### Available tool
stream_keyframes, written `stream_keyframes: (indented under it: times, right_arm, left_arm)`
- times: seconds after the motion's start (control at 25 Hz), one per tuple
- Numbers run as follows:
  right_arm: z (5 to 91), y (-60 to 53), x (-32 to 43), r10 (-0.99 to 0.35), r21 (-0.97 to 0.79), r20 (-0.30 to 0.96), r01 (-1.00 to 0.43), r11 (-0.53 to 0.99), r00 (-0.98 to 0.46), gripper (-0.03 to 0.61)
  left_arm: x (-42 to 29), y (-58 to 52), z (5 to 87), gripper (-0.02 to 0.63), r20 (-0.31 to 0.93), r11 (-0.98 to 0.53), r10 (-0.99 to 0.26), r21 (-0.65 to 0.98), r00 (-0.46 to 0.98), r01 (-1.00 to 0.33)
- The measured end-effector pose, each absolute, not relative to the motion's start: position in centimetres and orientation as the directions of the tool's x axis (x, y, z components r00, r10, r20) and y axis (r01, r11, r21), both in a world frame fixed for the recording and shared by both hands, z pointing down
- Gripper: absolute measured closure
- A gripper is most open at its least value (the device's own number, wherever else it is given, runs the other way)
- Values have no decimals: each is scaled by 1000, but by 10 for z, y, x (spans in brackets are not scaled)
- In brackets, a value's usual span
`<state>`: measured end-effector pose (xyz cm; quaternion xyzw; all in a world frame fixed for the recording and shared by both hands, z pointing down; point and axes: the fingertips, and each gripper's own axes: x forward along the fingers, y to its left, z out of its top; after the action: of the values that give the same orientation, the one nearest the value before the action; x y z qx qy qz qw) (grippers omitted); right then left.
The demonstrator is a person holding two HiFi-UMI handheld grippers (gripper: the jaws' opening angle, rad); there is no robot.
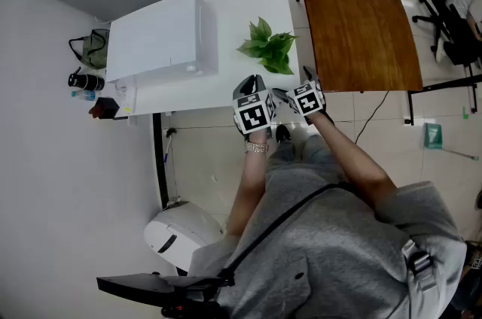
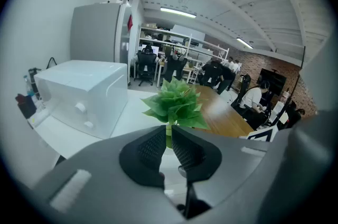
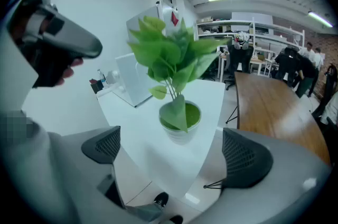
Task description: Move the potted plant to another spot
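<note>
Two grippers hung off the white table's (image 1: 248, 5) front edge: left gripper (image 2: 170, 143) nearly closed, empty; right gripper (image 3: 174, 151) wide open, empty, with the potted plant (image 1: 267, 47) ahead near the right edge. White box (image 1: 154, 35) sat left, wooden table (image 1: 354, 9) alongside.

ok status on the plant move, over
Right gripper open, lined up on the potted plant, not touching. Left gripper shut, empty. Plant upright on white table; box stands apart beside it.

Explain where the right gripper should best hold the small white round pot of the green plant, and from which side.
Probably the wall of the small white round pot, under its rim, from the near edge of the white table: the green leaves spread above and block the top; the open right gripper faces it.
</note>
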<state>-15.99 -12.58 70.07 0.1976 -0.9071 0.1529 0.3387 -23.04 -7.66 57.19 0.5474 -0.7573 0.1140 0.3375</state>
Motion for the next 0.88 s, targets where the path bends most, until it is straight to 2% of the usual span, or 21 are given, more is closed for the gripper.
stream_keyframes:
  times: [0.28,0.68,0.72,0.8,0.88]
  right_arm:
    - [752,-181,-187,-343,-9,612,-440,898,-713,-6]
    - [783,-183,-234,-185,-12,637,-250,968,-748,-6]
    - [783,-181,-235,-179,-14,638,-244,970,-749,-3]
    - [781,-181,-236,-179,-19,631,-246,969,-755,63]
    - [781,-179,-238,-170,-21,622,-234,972,-764,67]
  left_arm:
    - [-249,-78,602,565,699,431,-692,201,-179,-880]
    - [-258,-68,604,565,718,506,-652,171,-245,-845]
    - [-259,-67,604,565,720,513,-648,171,-249,-841]
    - [-261,-65,605,565,722,524,-642,169,-257,-835]
    - [-263,-65,606,565,723,532,-639,168,-263,-830]
